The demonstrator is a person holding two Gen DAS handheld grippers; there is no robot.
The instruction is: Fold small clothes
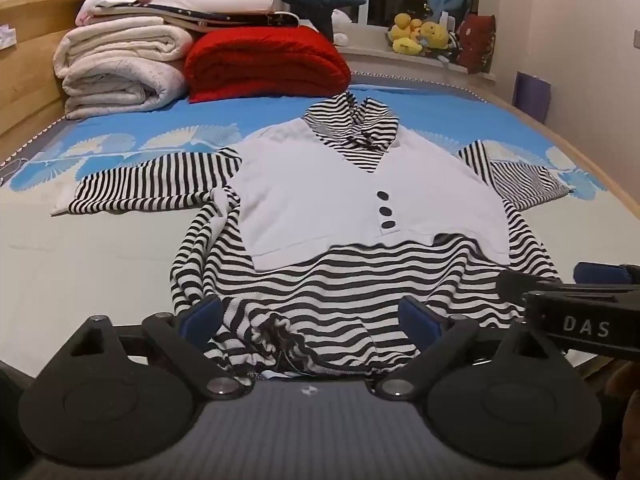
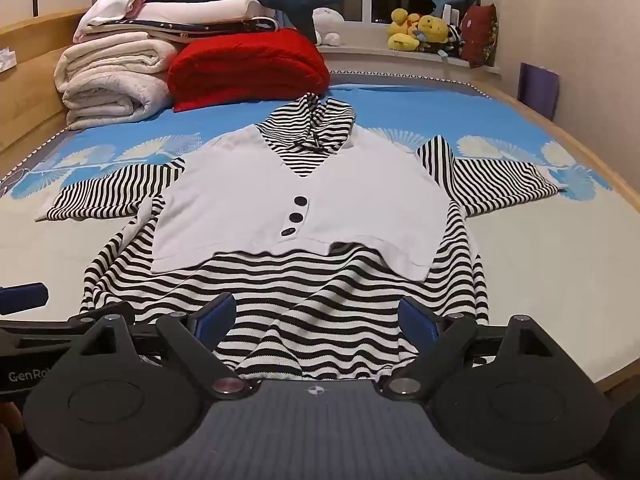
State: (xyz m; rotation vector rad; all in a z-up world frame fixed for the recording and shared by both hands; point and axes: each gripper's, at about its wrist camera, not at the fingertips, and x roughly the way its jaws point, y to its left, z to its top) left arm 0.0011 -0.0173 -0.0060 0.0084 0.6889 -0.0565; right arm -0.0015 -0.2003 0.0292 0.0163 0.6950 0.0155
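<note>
Hem [image 1: 304, 344] bunched right at six o'clock, sitting between the fingers of the left claw [image 1: 310, 318], which is spread wide and released, gripping nothing. Right claw [image 2: 316, 318] likewise gaping over the hem's other side. Striped top [image 2: 296, 216] lies face-up mid-bed [image 2: 560, 280], sleeves out toward nine and three, collar at twelve. Looks like the very start: both claws need to drop, pinch the hem corners, then carry them toward twelve.
</note>
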